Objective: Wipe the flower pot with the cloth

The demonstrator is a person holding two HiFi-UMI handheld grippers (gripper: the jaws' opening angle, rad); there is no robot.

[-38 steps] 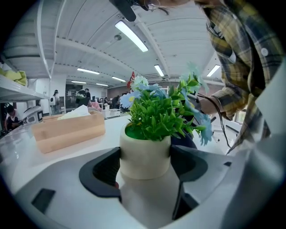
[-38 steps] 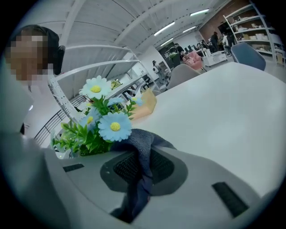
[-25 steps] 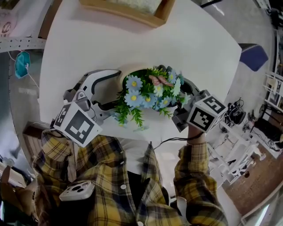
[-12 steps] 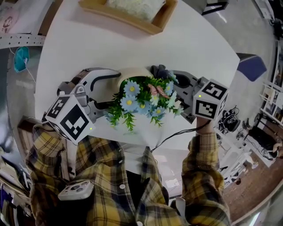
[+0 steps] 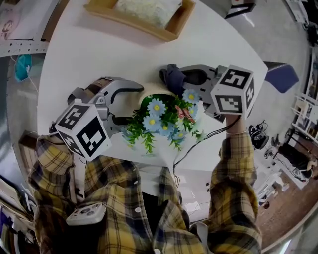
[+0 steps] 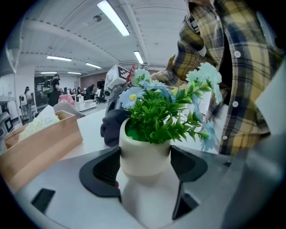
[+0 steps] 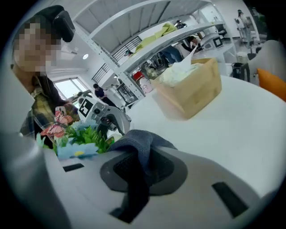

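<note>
A small cream flower pot [image 6: 144, 154] with green leaves and pale blue flowers [image 5: 164, 119] stands on the white table. My left gripper [image 6: 144, 167] is shut on the flower pot, one pad pressed to each side. In the head view the pot's rim [image 5: 134, 97] shows beside the left gripper [image 5: 130, 99]. A dark grey cloth [image 5: 172, 77] is bunched at the pot's far right side, and my right gripper [image 5: 176, 78] is shut on the cloth. The cloth [image 7: 136, 147] drapes over the near pad in the right gripper view.
A wooden tissue box [image 5: 141, 15] sits at the table's far edge, also seen as the tissue box [image 7: 190, 85]. The white table [image 5: 89, 59] ends near my body. A cable [image 5: 191, 146] runs from the right gripper. Shelving and chairs stand beyond the table's right edge.
My right gripper has carried the cloth from the pot's near right side up to its far right side. The left gripper still holds the pot.
</note>
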